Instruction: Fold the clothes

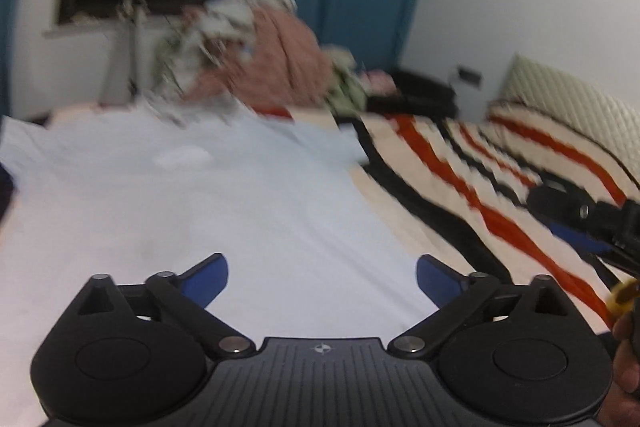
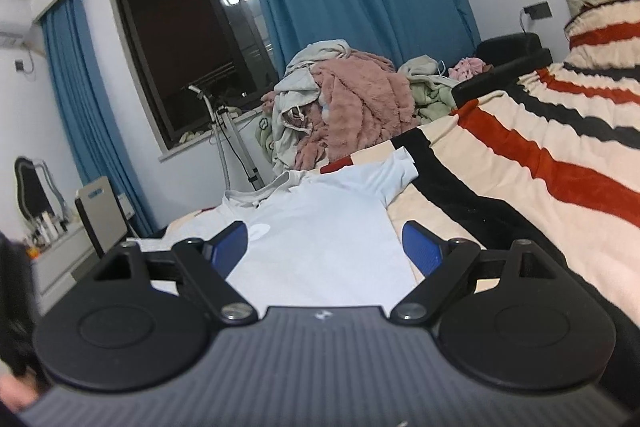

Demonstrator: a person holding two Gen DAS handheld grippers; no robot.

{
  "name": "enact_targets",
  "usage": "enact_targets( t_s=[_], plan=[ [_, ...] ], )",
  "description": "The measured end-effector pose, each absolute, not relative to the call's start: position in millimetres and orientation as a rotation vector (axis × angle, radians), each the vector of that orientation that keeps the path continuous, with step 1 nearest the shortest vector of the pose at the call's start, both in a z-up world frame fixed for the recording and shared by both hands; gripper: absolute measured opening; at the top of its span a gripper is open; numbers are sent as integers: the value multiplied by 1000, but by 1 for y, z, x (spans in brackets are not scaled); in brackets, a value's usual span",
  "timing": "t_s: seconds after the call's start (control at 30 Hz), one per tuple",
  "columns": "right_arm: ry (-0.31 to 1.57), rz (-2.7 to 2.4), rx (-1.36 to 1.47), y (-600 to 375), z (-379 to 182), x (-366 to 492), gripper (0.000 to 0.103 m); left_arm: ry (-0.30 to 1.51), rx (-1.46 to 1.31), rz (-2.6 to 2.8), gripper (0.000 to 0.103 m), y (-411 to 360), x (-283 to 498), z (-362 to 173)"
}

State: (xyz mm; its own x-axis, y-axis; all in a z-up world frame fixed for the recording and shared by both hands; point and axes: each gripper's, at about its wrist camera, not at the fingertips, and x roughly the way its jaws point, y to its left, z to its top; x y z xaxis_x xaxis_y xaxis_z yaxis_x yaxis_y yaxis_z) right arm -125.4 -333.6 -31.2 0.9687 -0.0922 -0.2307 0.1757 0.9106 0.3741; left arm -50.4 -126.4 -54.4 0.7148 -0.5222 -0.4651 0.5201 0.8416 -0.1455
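The pale blue shirt (image 2: 320, 227) lies flat on the striped blanket (image 2: 540, 163) of the bed. Above it, the left tongs (image 1: 322, 281) and right tongs (image 2: 324, 247) both gape, released, grasping nothing.

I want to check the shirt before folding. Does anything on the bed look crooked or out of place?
The pale blue shirt lies mostly flat on the striped blanket, but its far sleeve is bunched, not spread out. Behind it, a heap of unfolded clothes sits piled untidily. Nothing looks damaged or spilled.
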Motion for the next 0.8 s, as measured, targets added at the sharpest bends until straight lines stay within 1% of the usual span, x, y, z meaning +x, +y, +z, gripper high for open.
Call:
enact_targets(
  t_s=[0.07, 0.27, 0.43, 0.67, 0.8],
  plan=[
    [210, -135, 379, -328, -31, -123, 86, 458, -3, -492, 103, -111, -54, -56],
    [207, -130, 286, -308, -32, -116, 86, 478, -35, -404, 103, -88, -58, -52],
    [203, -111, 229, -295, -30, -114, 85, 440, -40, -395, 103, -80, -71, -43],
    [220, -113, 252, -297, -30, -112, 85, 435, -71, -365, 103, -68, -92, -34],
    [252, -107, 313, -306, -27, -96, 85, 422, -78, -351, 103, -63, -89, -23]
  ],
)
